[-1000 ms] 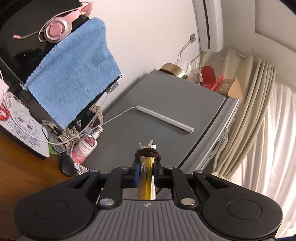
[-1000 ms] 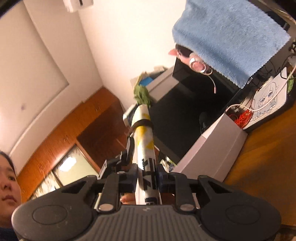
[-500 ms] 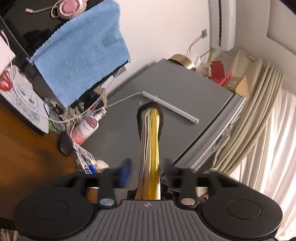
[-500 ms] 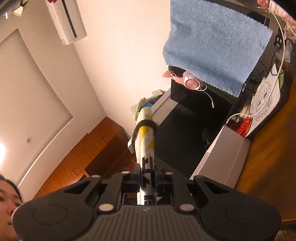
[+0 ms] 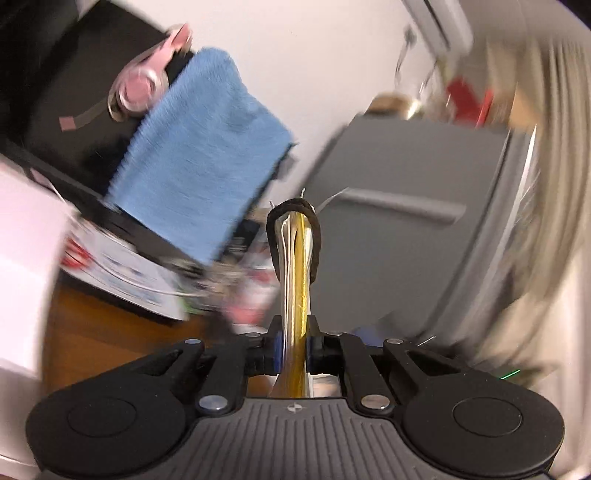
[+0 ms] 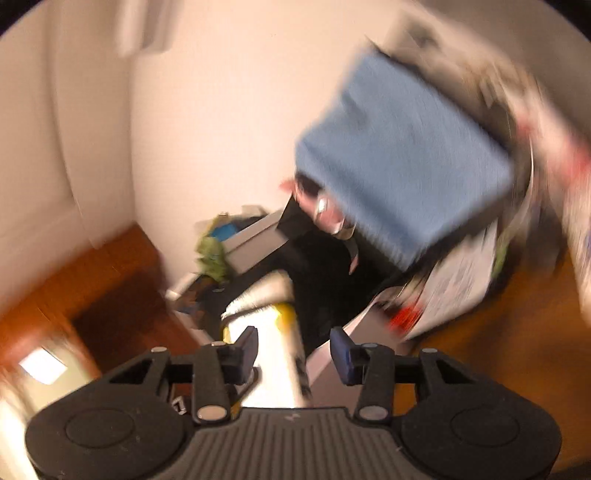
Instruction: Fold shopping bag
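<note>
Shopping bag point(image 5: 294, 280), folded into a narrow flat bundle of white and yellow layers, ringed near its far end by a dark elastic band point(image 5: 291, 210). Held off the surface, edge-on, standing straight out from the left gripper point(image 5: 294, 349), whose blue-padded fingers point(image 5: 276, 349) are pressed together on the bundle's near end. In the right wrist view the same bundle point(image 6: 275, 343) shows as a white roll with yellow patches and black print, blurred; it lies between the spread fingers of the right gripper point(image 6: 293, 354), close against the left finger point(image 6: 246, 349) and clear of the right one.

Landmark: blue terry towel point(image 5: 199, 155), draped over a black monitor point(image 5: 70, 96).
- Pink headset point(image 5: 142, 86): on the monitor's top edge, touching the towel's upper corner.
- Brown wooden tabletop point(image 5: 107, 332): below the towel, bearing the monitor.
- White printed sheet with cartoon artwork point(image 5: 125, 266): under the towel's lower edge, propped at the monitor's foot; detail blurred.
- Pale grey box point(image 6: 255, 243): in the right wrist view, beyond the monitor from the towel, with green and blue clutter point(image 6: 214, 254) at its far end.
- Grey refrigerator point(image 5: 413, 229) with long bar handle: to the right of the towel, behind the bundle.
- Red and tan boxes point(image 5: 469, 99): on top of the refrigerator, blurred.
- White air conditioner point(image 5: 439, 18): high on the white wall, above the refrigerator.
- Cream curtains point(image 5: 546, 184): beyond the refrigerator, away from the towel.
- Brown wooden cabinets point(image 6: 92, 288): in the right wrist view, far left of the towel, along the white wall.

Both views are smeared by motion.
</note>
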{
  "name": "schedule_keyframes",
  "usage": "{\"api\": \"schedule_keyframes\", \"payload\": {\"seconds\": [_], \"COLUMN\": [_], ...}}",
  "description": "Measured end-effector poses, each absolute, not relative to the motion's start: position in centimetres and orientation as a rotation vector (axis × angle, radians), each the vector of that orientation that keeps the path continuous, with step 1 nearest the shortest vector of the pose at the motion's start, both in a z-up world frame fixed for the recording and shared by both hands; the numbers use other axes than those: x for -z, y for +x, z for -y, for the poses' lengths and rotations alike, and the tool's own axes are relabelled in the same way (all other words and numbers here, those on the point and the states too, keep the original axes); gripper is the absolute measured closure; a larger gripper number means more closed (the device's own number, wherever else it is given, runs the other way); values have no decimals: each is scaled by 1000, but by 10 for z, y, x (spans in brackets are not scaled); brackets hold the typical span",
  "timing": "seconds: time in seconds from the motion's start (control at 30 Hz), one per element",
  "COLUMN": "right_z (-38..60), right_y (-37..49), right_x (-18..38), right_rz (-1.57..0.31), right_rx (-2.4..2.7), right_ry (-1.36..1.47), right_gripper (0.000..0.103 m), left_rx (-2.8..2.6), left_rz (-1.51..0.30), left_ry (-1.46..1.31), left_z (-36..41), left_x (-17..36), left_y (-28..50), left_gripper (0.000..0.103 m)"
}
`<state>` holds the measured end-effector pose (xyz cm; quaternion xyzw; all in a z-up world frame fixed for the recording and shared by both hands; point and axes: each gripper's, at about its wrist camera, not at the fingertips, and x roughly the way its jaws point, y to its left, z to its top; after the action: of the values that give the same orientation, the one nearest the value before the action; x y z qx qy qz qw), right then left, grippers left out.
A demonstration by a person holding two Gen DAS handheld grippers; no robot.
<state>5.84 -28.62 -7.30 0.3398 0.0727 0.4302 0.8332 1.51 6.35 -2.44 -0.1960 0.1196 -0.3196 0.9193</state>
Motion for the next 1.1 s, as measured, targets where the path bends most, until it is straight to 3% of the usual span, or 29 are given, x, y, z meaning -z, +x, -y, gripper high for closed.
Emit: {"api": "schedule_keyframes", "payload": {"seconds": [0.2, 0.4, 0.93, 0.97, 1.0, 1.1], "right_z": [239, 192, 150, 150, 150, 153], "right_y": [11, 4, 29, 32, 35, 37], "right_x": [16, 3, 24, 24, 24, 24], "right_rz": [47, 79, -45, -59, -75, -95], "right_rx": [-790, -716, -667, -677, -694, -709], "right_ry": [188, -106, -315, -310, -297, -269], "right_gripper": [84, 84, 84, 86, 95, 100], "left_rx": [569, 473, 452, 451, 451, 449], "left_rz": [-246, -217, -272, -273, -274, -276], "left_ry": [-165, 41, 165, 167, 170, 178], "left_z": [-33, -8, 4, 5, 5, 7], "left_x": [27, 40, 58, 58, 58, 59], "left_y": [6, 1, 10, 11, 11, 11], "left_gripper": [92, 92, 92, 92, 92, 92]}}
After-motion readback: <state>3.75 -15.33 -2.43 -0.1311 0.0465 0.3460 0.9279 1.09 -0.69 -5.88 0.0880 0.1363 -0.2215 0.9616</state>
